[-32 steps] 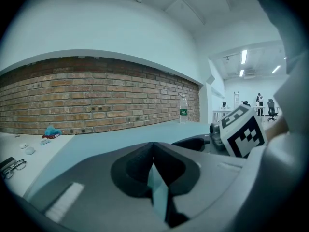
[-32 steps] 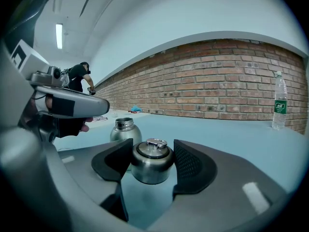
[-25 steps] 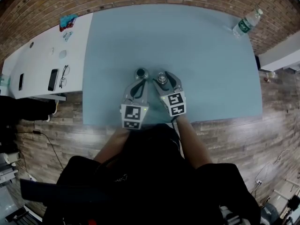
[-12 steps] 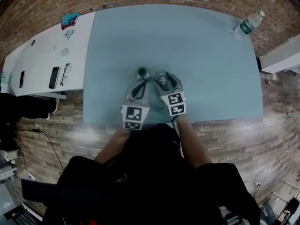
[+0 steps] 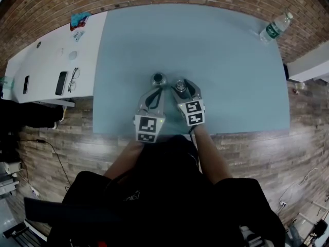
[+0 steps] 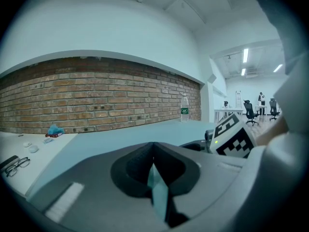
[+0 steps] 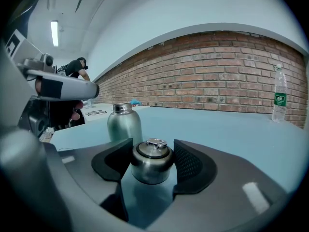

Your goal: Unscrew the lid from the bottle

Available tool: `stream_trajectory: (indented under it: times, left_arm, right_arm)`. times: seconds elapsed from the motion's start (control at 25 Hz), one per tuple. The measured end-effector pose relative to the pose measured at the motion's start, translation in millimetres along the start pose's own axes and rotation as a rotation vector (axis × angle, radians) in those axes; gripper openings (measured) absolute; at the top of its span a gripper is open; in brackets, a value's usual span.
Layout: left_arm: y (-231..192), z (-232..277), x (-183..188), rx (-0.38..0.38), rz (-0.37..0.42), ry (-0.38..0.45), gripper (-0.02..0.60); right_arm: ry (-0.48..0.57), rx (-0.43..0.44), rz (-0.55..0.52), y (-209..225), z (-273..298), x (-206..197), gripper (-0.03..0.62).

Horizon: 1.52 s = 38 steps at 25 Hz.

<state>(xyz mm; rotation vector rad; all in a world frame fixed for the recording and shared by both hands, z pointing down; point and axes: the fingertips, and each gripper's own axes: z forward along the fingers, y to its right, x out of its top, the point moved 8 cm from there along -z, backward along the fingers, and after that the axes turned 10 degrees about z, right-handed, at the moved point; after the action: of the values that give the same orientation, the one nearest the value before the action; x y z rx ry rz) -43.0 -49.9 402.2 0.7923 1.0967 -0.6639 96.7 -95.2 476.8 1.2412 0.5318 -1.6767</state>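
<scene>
The right gripper has its fingers pinching the steel lid, one pad against each side, over the blue counter near the middle of the head view. The lid is off the steel bottle, which stands upright with its neck open, just behind and left of the lid in the right gripper view. The left gripper has its fingers pressed together on nothing, its tips just below the bottle in the head view. A plastic water bottle stands at the counter's upper right corner.
</scene>
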Motion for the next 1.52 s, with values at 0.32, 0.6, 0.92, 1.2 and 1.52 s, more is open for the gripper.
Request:
stream_trajectory:
  times: [0.32, 0.6, 0.92, 1.2, 1.52]
  left_arm:
    - [1, 5, -1, -0.015, 0.011, 0.001, 0.0]
    - [-1, 7, -1, -0.019, 0.011, -0.002, 0.0]
    - [-5, 5, -1, -0.012, 0.008, -0.003, 0.0]
    - [-3, 6, -2, -0.016, 0.009, -0.003, 0.0]
    - [0, 5, -3, -0.014, 0.008, -0.005, 0.0]
  right_arm:
    - [-0.013, -0.008, -0.004, 5, 5, -2, 0.267]
    - [-0.028, -0.012, -0.016, 5, 9, -2, 0.267]
    - [-0.065, -0.021, -0.033, 6, 14, -5, 0.267]
    - [-0.084, -0.024, -0.034, 7, 18, -7, 0.267]
    - [-0.113, -0.034, -0.037, 8, 20, -8, 0.267]
